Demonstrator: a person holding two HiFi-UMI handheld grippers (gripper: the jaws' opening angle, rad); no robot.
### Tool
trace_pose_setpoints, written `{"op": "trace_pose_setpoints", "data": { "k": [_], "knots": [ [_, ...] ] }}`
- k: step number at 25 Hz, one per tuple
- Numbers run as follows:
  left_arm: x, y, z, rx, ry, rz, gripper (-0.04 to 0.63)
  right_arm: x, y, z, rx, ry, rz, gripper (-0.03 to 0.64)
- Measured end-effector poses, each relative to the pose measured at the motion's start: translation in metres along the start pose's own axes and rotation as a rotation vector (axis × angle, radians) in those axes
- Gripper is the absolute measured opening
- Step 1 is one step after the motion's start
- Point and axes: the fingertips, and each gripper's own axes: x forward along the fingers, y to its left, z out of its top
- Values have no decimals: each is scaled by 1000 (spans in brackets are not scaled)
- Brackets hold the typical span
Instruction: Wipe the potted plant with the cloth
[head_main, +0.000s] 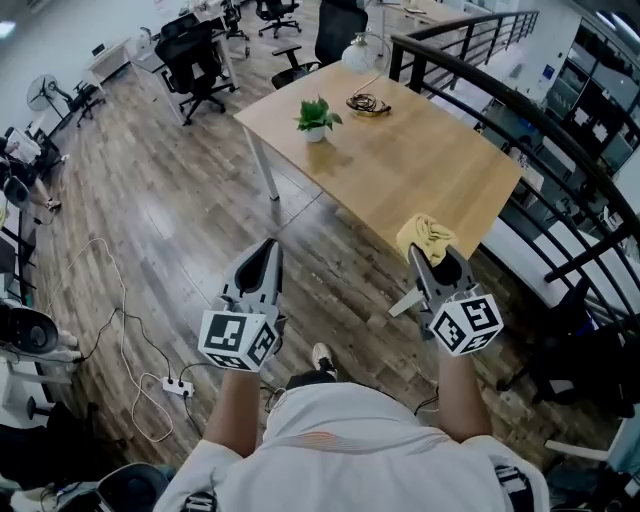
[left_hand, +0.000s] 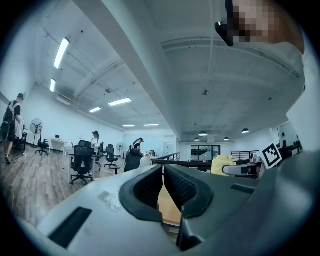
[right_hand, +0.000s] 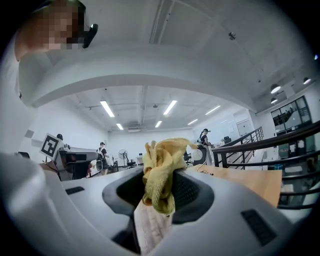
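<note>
Right hand-held gripper clamped on yellow cloth, potted plant well ahead on table

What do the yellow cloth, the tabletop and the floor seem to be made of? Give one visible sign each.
Yellow cloth: soft terry-like fabric, matt; it crumples in folds and shows a nubbly weave.
Tabletop: light wood or wood-look laminate, smooth; even colour, faint grain.
Floor: wood-pattern planks, perhaps laminate or vinyl; plank seams, soft sheen.
</note>
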Motion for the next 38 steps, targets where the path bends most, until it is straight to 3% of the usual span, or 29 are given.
{"op": "trace_pose_setpoints", "data": {
  "k": [13, 24, 38],
  "knots": [
    [89, 133, 2, -19, 20, -13, 21, 174, -5, 3, 9, 32, 5, 189],
    [156, 185, -12, -38, 47, 11, 21, 271, -35, -5, 27, 63, 65, 189],
    [317, 214, -3, -14, 84, 35, 23, 401, -151, 29, 59, 40, 125, 189]
  ]
}}
